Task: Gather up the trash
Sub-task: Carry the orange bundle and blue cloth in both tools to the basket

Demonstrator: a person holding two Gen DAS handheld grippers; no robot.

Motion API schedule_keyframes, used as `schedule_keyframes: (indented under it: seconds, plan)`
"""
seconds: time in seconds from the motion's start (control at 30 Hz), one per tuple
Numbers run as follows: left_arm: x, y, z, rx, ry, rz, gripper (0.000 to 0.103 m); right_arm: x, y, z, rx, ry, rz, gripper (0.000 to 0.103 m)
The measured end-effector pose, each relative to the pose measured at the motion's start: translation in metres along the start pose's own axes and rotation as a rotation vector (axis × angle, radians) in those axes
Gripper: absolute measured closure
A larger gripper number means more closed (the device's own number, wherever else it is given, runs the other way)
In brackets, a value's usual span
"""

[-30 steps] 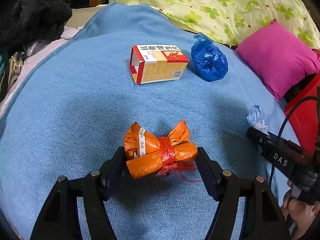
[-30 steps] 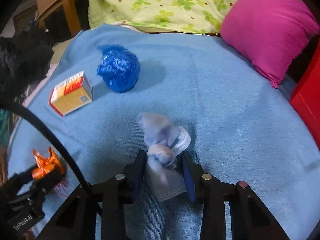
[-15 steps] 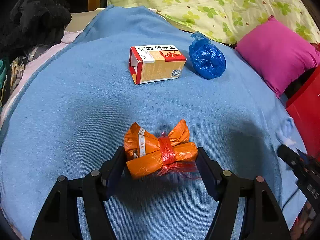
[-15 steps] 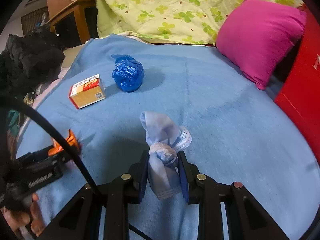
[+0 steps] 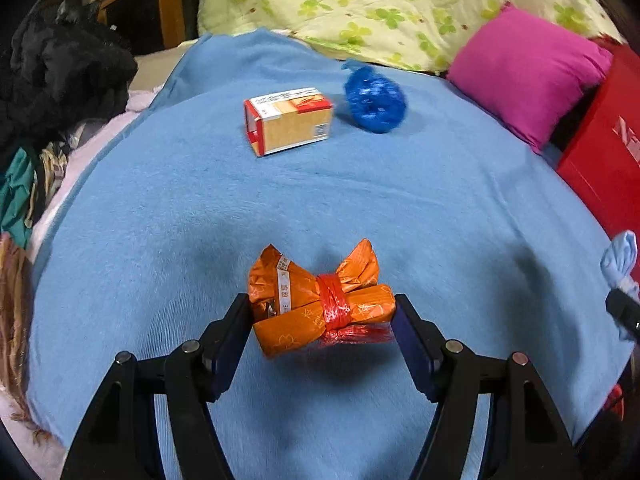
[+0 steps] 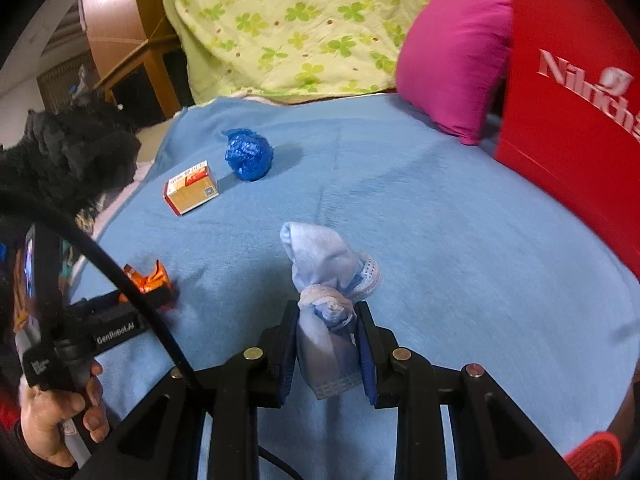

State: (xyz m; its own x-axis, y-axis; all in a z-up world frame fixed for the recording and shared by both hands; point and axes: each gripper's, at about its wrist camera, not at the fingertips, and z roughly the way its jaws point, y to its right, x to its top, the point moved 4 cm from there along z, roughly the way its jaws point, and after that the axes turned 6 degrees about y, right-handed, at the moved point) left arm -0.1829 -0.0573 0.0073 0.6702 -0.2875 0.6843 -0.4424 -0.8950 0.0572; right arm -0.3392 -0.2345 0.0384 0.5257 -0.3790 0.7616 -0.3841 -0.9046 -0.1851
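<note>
The left gripper (image 5: 322,316) is clamping its jaws on the orange wrapper bundle tied with red string (image 5: 316,304), lifted slightly over the blue blanket on the bed (image 5: 160,220). The right gripper (image 6: 326,332) is pinching the knotted pale-blue face mask (image 6: 324,280) between nearly closed jaws. Only the right wrist view is showing the person's left hand (image 6: 60,412) (gripping the handle). The orange-and-red cardboard box (image 5: 288,124) and crumpled blue plastic bag (image 5: 374,98) are lying side by side farther back.
</note>
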Motion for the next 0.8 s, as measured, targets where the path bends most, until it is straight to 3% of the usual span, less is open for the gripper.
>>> schedule_keyframes:
  seconds: [0.53,0.8]
  plan:
    - [-0.006,0.123,-0.085,-0.176,0.075,0.179,0.032,-0.021,0.078,-0.123,-0.034,0.182,0.175,0.074]
    - [-0.021,0.186,-0.118,-0.269,0.092,0.278,0.032,-0.067,0.136,-0.189,-0.124,0.247,0.324,0.074]
